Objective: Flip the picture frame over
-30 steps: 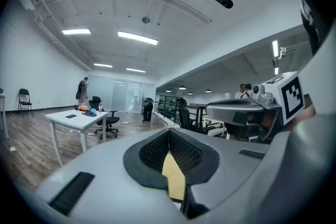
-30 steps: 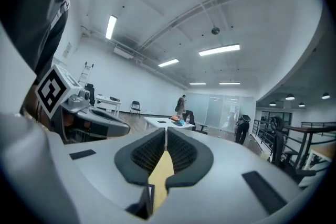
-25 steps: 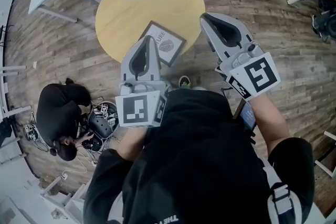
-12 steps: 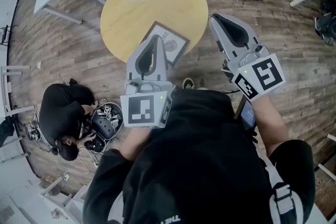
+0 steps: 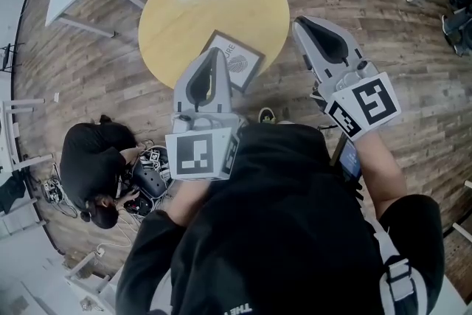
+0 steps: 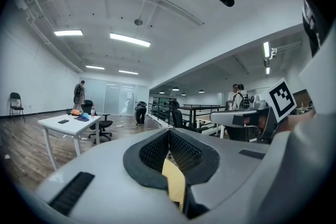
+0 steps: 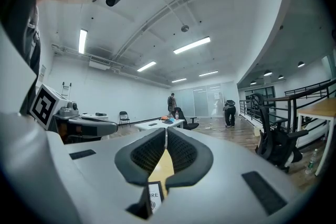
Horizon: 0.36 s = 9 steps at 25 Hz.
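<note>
The frame [image 5: 240, 60] lay print-up on the bench [image 5: 199, 4], my left hand-held gripper [image 5: 214, 52] and right hand-held gripper [image 5: 299, 23] both shut, empty: flipped or awaiting flipping, either fits.

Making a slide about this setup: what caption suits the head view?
Left gripper and right gripper, both shut and empty, held near a picture frame face up on the round table.

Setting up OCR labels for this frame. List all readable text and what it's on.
"URE": on the picture frame on the round table; any letters before it are hidden behind the left gripper.
"THE": upside down on the person's black top, cut by the picture's edge.
Marker cubes: square patterns only, no letters.
Anything else on the frame: too small to read.
</note>
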Motion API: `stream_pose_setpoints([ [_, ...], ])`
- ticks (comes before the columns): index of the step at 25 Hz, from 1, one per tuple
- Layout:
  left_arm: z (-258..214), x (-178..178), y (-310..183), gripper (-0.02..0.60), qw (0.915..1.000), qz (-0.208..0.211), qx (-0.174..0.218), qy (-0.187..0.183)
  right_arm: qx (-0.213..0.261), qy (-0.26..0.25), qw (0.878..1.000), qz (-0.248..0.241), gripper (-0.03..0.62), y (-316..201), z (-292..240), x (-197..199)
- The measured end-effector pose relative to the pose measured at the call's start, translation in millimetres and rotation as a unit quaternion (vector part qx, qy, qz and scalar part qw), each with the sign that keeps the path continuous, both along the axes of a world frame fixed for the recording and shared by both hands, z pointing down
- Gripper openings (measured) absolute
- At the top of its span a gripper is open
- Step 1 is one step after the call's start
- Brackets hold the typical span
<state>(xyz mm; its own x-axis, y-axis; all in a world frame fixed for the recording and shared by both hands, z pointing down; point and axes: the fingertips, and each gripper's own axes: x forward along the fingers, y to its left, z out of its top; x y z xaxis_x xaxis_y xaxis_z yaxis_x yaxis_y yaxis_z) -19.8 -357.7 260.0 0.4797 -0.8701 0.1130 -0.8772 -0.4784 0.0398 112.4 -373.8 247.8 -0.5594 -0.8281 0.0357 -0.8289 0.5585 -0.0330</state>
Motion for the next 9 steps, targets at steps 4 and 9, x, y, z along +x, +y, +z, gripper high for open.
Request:
stream_pose_setpoints([
  [4, 0.0, -2.1, -2.1, 0.023, 0.9999, -0.008, -0.01, 0.001, -0.001, 0.003, 1.0, 0.001, 0.029, -0.8, 0.6, -0.6],
  [9, 2.8, 3.5, -0.8, 0.023, 1.0, 0.006, 0.004, -0.005, 0.002, 0.008, 1.0, -0.002, 0.029, -1.5, 2.4, 0.1],
])
